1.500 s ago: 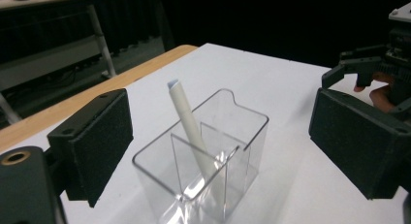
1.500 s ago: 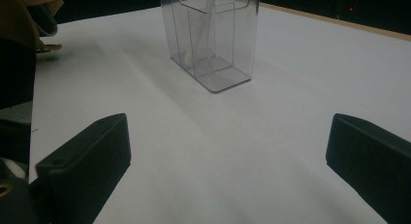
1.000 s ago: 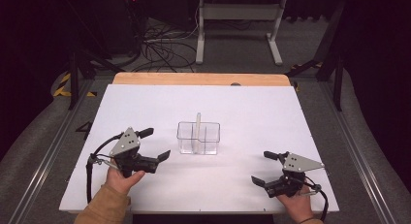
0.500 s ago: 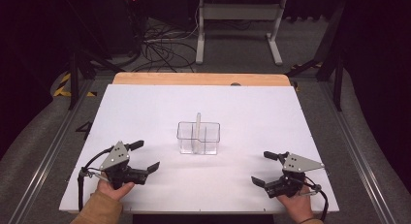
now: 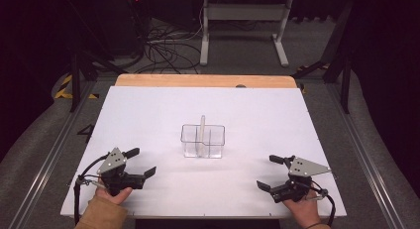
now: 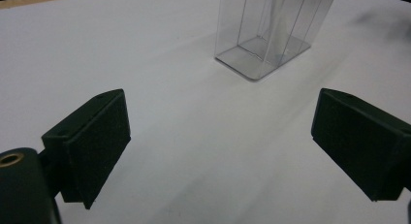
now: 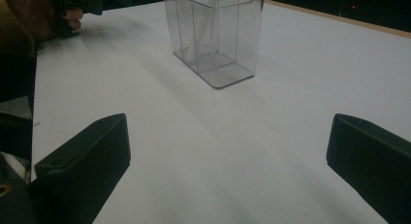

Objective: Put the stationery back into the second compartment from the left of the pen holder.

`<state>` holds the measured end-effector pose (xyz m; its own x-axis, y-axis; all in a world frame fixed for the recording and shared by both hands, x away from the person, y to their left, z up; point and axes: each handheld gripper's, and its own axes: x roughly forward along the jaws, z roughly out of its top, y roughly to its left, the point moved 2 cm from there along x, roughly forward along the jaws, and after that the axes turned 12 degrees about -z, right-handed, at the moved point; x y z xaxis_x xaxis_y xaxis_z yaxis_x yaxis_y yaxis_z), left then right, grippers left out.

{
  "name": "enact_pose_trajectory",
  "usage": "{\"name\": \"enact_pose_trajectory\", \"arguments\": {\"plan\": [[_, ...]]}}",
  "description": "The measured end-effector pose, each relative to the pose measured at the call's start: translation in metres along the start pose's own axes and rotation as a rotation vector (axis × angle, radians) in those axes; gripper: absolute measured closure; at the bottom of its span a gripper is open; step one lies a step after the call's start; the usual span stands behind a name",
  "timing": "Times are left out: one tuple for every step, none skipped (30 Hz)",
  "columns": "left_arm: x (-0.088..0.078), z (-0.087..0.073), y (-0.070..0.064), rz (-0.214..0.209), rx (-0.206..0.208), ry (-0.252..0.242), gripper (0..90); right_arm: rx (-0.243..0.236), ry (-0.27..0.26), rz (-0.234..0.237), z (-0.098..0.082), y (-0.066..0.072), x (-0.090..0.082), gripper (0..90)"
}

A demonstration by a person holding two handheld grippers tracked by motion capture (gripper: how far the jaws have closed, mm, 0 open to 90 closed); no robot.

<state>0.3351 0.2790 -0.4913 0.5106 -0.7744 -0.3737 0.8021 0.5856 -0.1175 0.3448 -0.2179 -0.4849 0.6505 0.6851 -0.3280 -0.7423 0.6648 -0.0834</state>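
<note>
Both claws gape — left claw [image 5: 139, 162], right claw [image 5: 270, 173].

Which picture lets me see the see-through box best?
The right gripper view: the clear box stands close, its dividers and base plain. The left gripper view cuts off its top, and the high view shows it whole but small on the white table.

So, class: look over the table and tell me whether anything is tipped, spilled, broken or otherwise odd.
Nothing stands out. The clear divided container stands upright mid-table on the white table, with a pale stick-like item upright inside. The left tool and right tool rest open near the front edge.
</note>
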Motion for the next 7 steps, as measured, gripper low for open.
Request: {"name": "enact_pose_trajectory", "arguments": {"plan": [[0.0001, 0.0, -0.0002, -0.001, -0.001, -0.001, 7.7, 0.0, 0.0, 0.0, 0.0, 0.0, 0.0001, 2.3], [0.0004, 0.0002, -0.0003, 0.0, 0.005, -0.003, 7.7, 0.0, 0.001, 0.0, 0.0, 0.0001, 0.0001, 2.3], [0.0003, 0.0004, -0.0003, 0.002, 0.013, 0.001, 7.8, -0.002, 0.001, 0.0, 0.0001, 0.0001, 0.0003, 2.3], [0.0006, 0.0004, -0.0006, 0.002, 0.014, 0.002, 7.9, 0.0, 0.001, 0.0, 0.0001, 0.0003, 0.0005, 2.3], [0.0006, 0.0004, -0.001, 0.004, 0.015, 0.005, 7.8, -0.002, 0.001, 0.0, 0.0001, 0.0004, 0.0007, 2.3], [0.0005, 0.0006, -0.0012, 0.005, 0.018, 0.006, 7.8, -0.001, 0.002, 0.0, 0.0002, 0.0005, 0.0006, 2.3], [0.0005, 0.0006, -0.0015, 0.005, 0.019, 0.003, 7.8, -0.001, 0.001, 0.0, 0.0002, 0.0004, 0.0007, 2.3]]}}
